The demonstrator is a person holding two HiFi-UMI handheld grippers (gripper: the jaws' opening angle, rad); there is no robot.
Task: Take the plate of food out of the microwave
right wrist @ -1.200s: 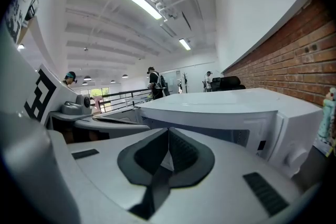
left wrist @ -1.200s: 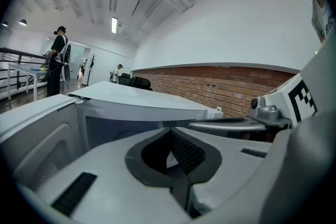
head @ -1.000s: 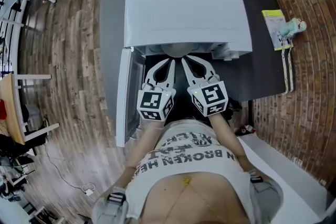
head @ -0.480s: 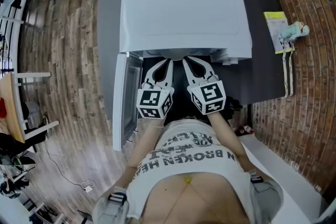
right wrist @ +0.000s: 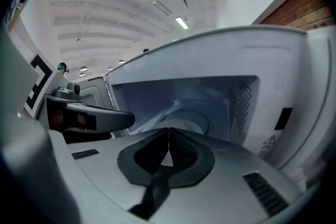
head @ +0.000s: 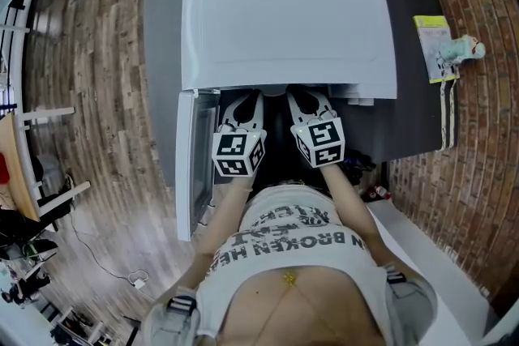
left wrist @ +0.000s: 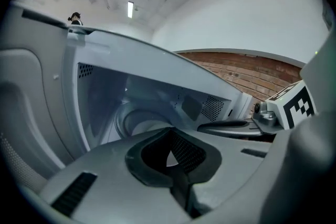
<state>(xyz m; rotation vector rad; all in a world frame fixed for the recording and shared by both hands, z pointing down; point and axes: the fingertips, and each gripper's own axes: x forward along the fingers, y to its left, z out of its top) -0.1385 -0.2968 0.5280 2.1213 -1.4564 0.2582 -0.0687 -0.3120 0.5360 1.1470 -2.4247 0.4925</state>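
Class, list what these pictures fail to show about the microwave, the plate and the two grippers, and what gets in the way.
Both gripper views: shut jaws cover the front of the plate; whether food lies on it cannot be told.
Head view: the top of the microwave hides its inside and the plate.
Head view: the tips of the left gripper and right gripper are under that top's front edge.

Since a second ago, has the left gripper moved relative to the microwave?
Yes. The left gripper has gone forward: its jaw tips now sit under the front edge of the microwave.
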